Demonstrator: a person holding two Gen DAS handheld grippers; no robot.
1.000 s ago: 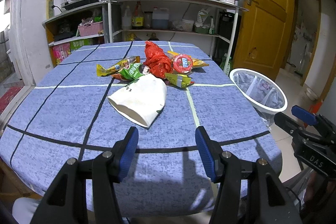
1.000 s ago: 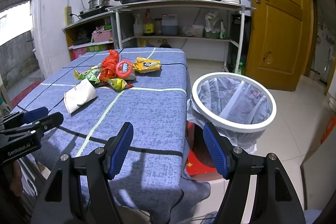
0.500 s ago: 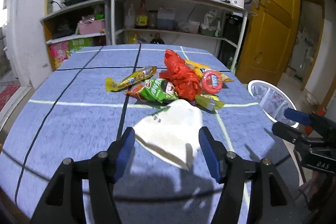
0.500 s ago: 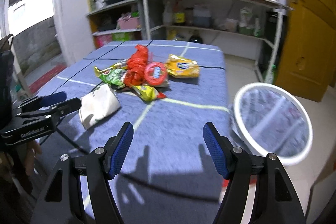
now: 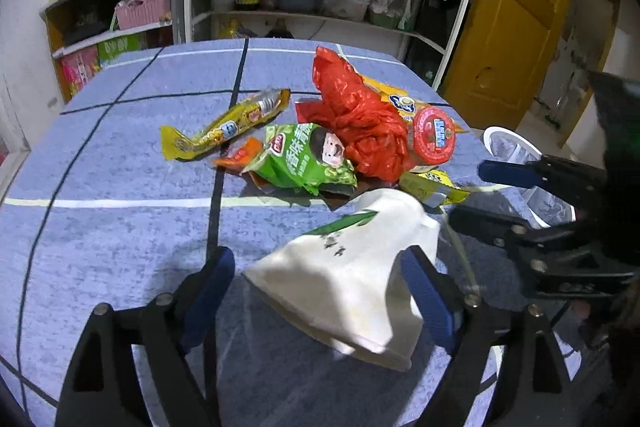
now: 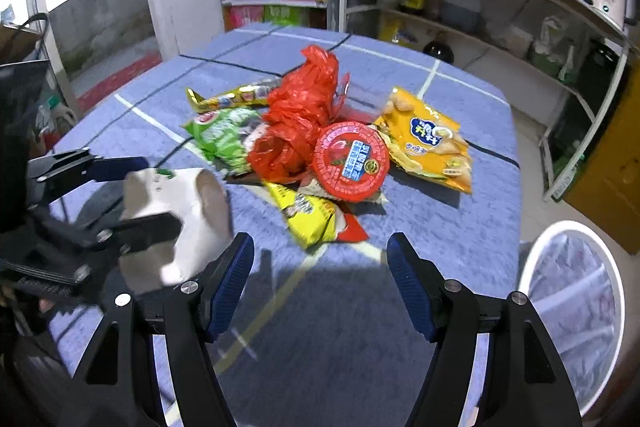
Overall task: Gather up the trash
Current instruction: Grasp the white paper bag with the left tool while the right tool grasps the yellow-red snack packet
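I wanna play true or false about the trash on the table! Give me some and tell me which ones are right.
1. The white paper cup lies on its side. True.
2. The left gripper squeezes the cup. False: its fingers stand wide open around it.
3. The red bag sits in the trash pile. True.
4. The bin stands on the table. False: it is on the floor beside the table.
5. The right gripper holds a yellow wrapper. False: it is open and empty.
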